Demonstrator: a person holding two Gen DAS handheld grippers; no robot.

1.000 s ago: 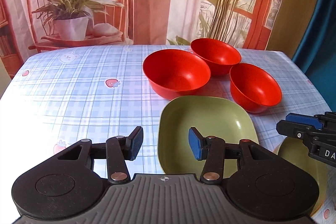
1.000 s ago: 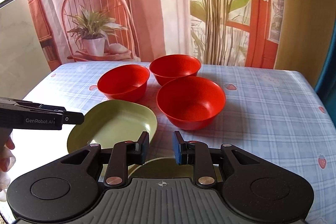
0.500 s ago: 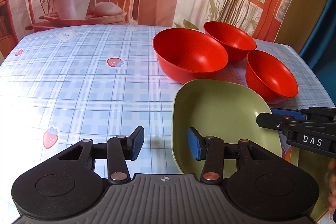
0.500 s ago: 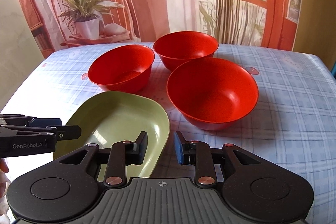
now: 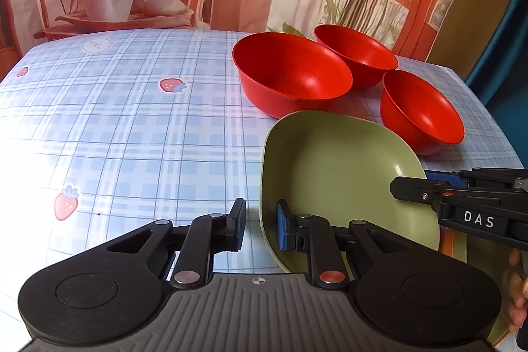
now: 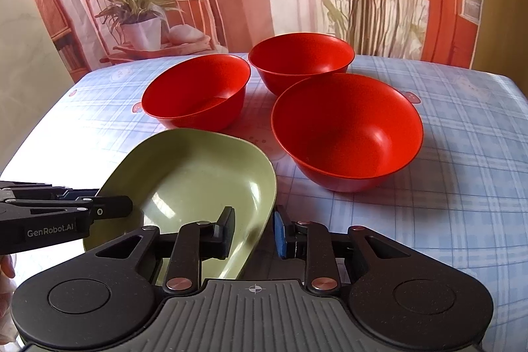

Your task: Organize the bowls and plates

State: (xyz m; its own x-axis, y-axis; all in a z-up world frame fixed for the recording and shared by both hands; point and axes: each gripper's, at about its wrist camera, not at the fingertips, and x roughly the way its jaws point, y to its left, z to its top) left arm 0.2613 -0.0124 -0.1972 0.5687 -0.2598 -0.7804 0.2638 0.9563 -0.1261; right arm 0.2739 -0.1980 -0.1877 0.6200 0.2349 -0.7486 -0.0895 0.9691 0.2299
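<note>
grippers have both closed in on the green plate [image 5: 340, 174] over the last second: left gripper [image 5: 260, 228] and right gripper [image 6: 253, 233] each straddle a near rim, jaws narrowly apart, gripping nothing. plate sits on the surface [image 5: 132, 134] beside three red bowls [image 6: 346, 134]; a two-sided lift looks imminent.

Second green plate [image 5: 475, 248] mostly hidden under right gripper [image 5: 407, 185]; near rim of green plate [image 6: 184, 180] hidden behind fingers [image 6: 226, 231].

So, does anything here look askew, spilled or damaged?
Only the green plate: it sits tilted, its right edge raised between the open fingers of the right gripper. The three red bowls stand upright and empty; nothing is spilled or broken.
</note>
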